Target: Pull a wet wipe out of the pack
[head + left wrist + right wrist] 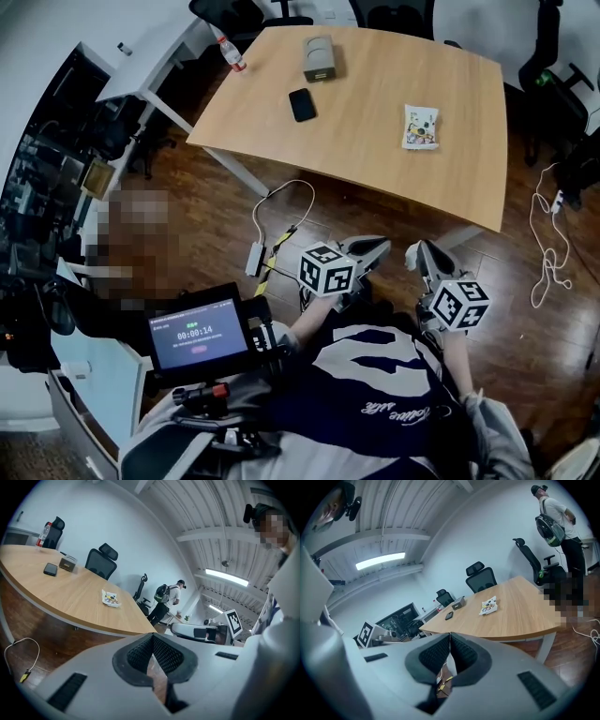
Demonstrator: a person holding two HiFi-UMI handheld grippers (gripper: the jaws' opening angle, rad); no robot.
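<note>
The wipe pack (421, 127) lies on the worktop (366, 150), well ahead of the 2 tongs, its long axis running away from the person; the right tongs (419, 253) are nearer than the left tongs (375, 249); both are closed on nothing.

Black phone (302, 104) and grey box (319, 59) lying apart on wooden table (375, 159); bottle (231, 52) near its far-left corner

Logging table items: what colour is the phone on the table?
Black; the phone shows best in the head view.
</note>
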